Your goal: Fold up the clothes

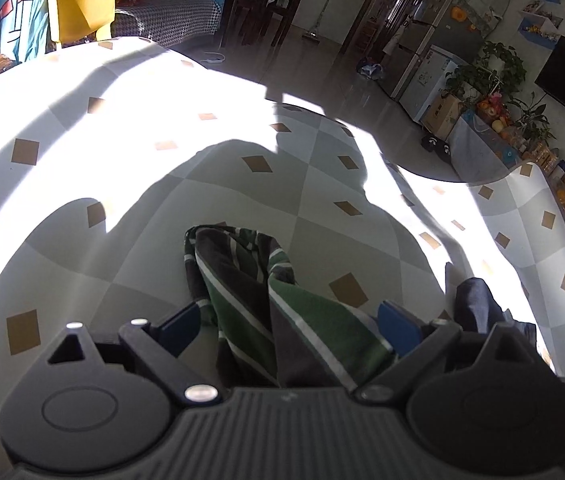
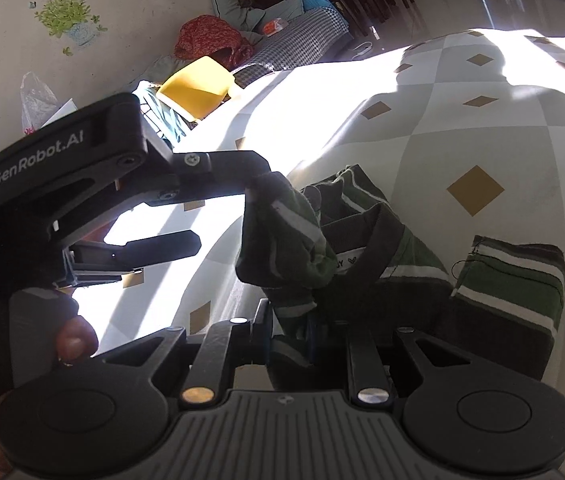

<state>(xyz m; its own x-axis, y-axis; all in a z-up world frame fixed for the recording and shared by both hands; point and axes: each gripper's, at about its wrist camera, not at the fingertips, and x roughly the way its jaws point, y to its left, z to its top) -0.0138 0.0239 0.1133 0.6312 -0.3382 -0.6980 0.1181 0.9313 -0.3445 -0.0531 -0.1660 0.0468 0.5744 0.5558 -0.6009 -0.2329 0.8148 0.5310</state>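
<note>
bunching in green, dark and white stripes: crumpled shirt (image 2: 386,264)

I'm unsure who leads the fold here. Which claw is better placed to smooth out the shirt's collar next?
Probably the right claw. In its own view the collar of the striped shirt lies just ahead of it, flat on the table. The left claw has a bunched corner at its tip, off to the side.

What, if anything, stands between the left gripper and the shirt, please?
Nothing visible does. The shirt already runs up between the fingers of the open left gripper, above the table.
</note>
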